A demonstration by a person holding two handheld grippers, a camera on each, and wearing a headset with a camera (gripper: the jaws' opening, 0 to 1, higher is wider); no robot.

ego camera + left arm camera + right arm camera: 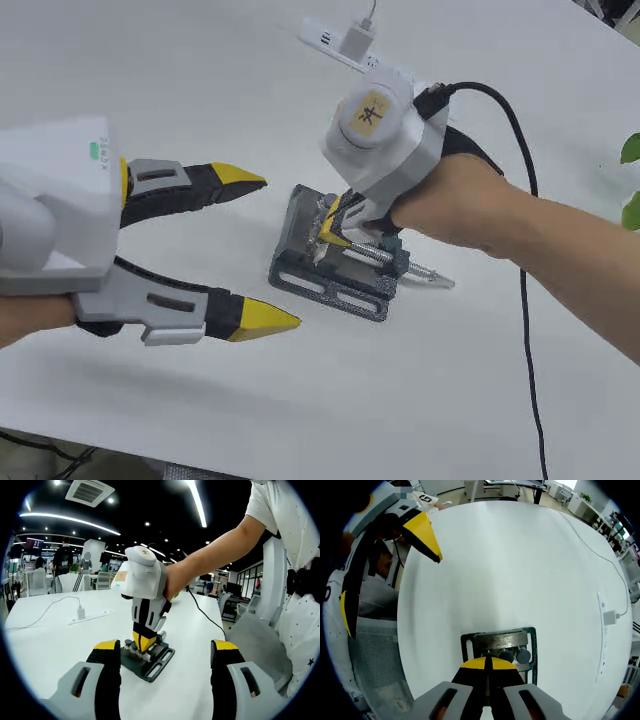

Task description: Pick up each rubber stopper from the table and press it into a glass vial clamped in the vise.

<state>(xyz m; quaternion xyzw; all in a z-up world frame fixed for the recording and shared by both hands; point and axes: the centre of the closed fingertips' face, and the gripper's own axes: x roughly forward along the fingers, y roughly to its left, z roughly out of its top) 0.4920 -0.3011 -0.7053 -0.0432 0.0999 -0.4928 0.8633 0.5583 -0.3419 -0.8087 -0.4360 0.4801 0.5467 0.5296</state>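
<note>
Head view: the left gripper hangs at nine o'clock, jaws spread wide with nothing between them. The right gripper points down into the vise at centre. Left gripper view: a power strip lies at ten o'clock from the vise. Right gripper view: the right jaws are pressed tip to tip. Two round grey stoppers sit side by side in the vise, at one o'clock from the tips. The glass beneath is hidden.
</note>
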